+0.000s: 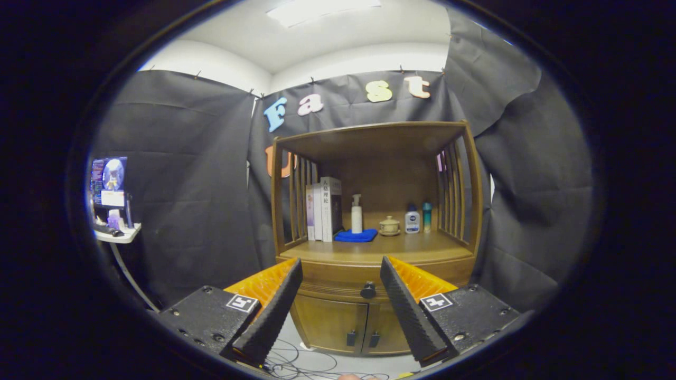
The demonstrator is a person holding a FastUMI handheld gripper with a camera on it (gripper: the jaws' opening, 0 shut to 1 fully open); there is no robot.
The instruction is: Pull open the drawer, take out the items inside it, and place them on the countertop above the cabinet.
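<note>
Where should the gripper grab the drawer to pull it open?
Probably by the dark round knob at the middle of the drawer front. It is the only part that sticks out, so come straight from the front and close one finger on each side of it. The gripper is open, with the knob in the gap between its fingers and beyond them, so it looks lined up.

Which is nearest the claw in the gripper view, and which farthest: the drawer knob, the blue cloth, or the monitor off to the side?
The open claw holds nothing.
1. Drawer knob: between the fingers, just ahead, on the closed drawer.
2. Blue cloth: beyond the knob, on the countertop under the pump bottle.
3. Monitor: far off to the left, by the booth wall.
</note>
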